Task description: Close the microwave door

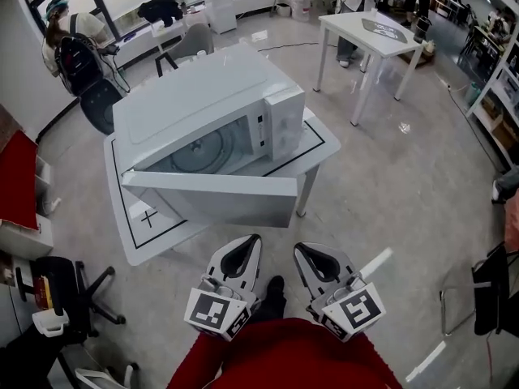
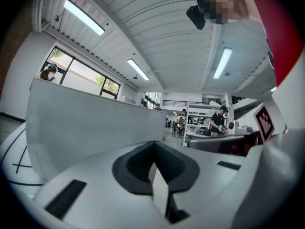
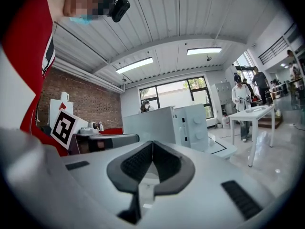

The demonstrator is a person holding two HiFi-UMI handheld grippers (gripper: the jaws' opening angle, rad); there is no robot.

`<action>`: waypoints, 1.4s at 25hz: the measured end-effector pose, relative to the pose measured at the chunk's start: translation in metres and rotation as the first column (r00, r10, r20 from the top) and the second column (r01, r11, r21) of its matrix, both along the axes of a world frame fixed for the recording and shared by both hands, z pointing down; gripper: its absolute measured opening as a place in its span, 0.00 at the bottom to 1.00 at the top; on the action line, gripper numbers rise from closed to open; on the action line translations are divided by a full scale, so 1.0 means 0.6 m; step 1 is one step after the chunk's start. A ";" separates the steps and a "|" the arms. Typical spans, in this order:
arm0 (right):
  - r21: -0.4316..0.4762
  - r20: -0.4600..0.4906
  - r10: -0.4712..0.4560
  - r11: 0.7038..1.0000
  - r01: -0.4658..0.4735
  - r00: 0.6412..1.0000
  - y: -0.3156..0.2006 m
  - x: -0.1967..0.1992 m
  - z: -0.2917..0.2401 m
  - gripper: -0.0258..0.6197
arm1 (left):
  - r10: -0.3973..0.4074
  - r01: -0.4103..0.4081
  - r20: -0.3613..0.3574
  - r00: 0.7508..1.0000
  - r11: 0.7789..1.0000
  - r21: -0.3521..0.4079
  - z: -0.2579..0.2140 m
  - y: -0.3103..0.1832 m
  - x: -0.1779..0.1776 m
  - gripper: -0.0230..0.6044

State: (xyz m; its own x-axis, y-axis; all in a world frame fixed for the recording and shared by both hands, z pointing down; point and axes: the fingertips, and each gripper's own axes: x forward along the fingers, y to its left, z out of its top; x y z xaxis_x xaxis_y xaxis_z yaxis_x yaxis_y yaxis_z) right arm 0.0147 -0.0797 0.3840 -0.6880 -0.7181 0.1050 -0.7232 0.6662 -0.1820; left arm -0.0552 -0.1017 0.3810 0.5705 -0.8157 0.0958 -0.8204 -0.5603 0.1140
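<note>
A white microwave [image 1: 203, 104] sits on a low white table [image 1: 138, 233] marked with black lines. Its door [image 1: 215, 197] stands open, swung out toward me, and the turntable cavity [image 1: 203, 148] shows behind it. My left gripper [image 1: 254, 238] and right gripper [image 1: 298, 247] hang side by side near my body, short of the door and not touching it. Both are shut with nothing between the jaws. The left gripper view shows the shut left gripper [image 2: 153, 143] facing the door's grey panel [image 2: 95, 128]. In the right gripper view the right gripper [image 3: 152, 143] points at the microwave [image 3: 190, 123].
A taller white table [image 1: 369, 31] stands at the back right. A black office chair [image 1: 65, 290] is at my lower left beside a red cabinet [image 1: 16, 177]. A person with a backpack [image 1: 73, 47] sits at the far left. Another chair [image 1: 190, 43] stands behind the microwave.
</note>
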 end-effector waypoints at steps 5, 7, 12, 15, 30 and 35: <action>-0.008 0.001 -0.020 1.000 0.020 1.000 -0.057 -0.034 0.009 0.06 | 0.005 -0.005 -0.007 1.000 1.000 -0.009 0.007 -0.050 -0.015 0.05; -0.011 -0.002 -0.024 1.000 0.024 1.000 -0.071 -0.039 0.012 0.06 | 0.007 -0.007 0.000 1.000 1.000 -0.009 0.008 -0.061 -0.016 0.05; -0.019 0.002 -0.018 1.000 0.018 1.000 -0.096 -0.047 0.011 0.06 | 0.008 -0.008 0.001 1.000 1.000 -0.013 0.008 -0.077 -0.020 0.05; -0.025 0.000 -0.008 1.000 0.008 1.000 -0.105 -0.045 0.013 0.06 | 0.010 -0.010 -0.002 1.000 1.000 -0.014 0.007 -0.084 -0.021 0.05; -0.047 -0.030 0.001 0.999 -0.002 1.000 -0.153 -0.042 0.032 0.06 | -0.021 0.022 0.004 1.000 1.000 -0.020 0.009 -0.122 -0.029 0.05; -0.031 -0.043 0.008 0.999 -0.009 0.999 -0.177 -0.047 0.032 0.06 | -0.048 0.048 0.003 0.999 0.998 -0.036 0.011 -0.141 -0.031 0.05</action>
State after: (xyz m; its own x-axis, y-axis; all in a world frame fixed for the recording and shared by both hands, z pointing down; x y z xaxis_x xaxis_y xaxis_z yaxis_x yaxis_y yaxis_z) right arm -0.0135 -0.1861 0.4030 -0.6763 -0.7198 0.1567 -0.7363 0.6545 -0.1715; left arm -0.0740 -0.1861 0.3878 0.5302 -0.8384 0.1265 -0.8467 -0.5155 0.1318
